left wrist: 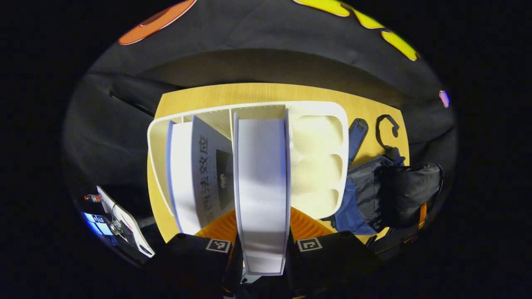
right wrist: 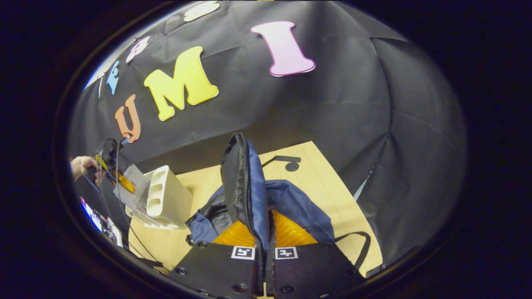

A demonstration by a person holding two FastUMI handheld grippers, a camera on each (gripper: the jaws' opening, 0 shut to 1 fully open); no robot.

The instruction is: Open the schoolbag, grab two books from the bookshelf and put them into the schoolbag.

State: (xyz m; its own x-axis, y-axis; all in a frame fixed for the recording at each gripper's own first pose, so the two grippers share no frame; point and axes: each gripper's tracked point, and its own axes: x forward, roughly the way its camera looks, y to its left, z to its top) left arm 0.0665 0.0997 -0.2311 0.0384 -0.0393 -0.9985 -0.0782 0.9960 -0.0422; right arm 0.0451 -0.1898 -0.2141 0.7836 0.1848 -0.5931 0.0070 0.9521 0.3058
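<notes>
Between your left fingers: your left hand-held gripper (left wrist: 262, 249) is clamped on a white book (left wrist: 262, 187), one finger on each cover, gripping the end nearest you.
Book's long axis: it runs straight away from you along the fingers, toward the bookshelf (left wrist: 328, 124). The far end seems to sit just at the shelf's middle slot; I cannot tell whether it has cleared it.
Second book: another white book (left wrist: 195, 174) with dark lettering on its cover leans in the compartment to the left of the held one, beside it.
Right hand's hold: your right hand-held gripper (right wrist: 263, 249) is closed narrow on the schoolbag flap (right wrist: 241, 182), pinching the zippered edge and holding it upright.
Schoolbag: the blue and black schoolbag (right wrist: 291, 203) lies on the wooden surface (right wrist: 328, 187) directly under and beyond your right fingers, its mouth parted beside the raised flap.
Which way the bag lies: from the left gripper view, the schoolbag (left wrist: 390, 191) sits to the right of the bookshelf, just beside its right wall. From the right gripper view, the bookshelf (right wrist: 166, 195) stands left of the bag, with your left hand-held gripper (right wrist: 124, 182) at its far side.
Coming move, as I judge it: the held book likely needs drawing back toward you, then swinging right to the bag's opening.
Nearer hand: your right is at the bag; your left carries the book.
</notes>
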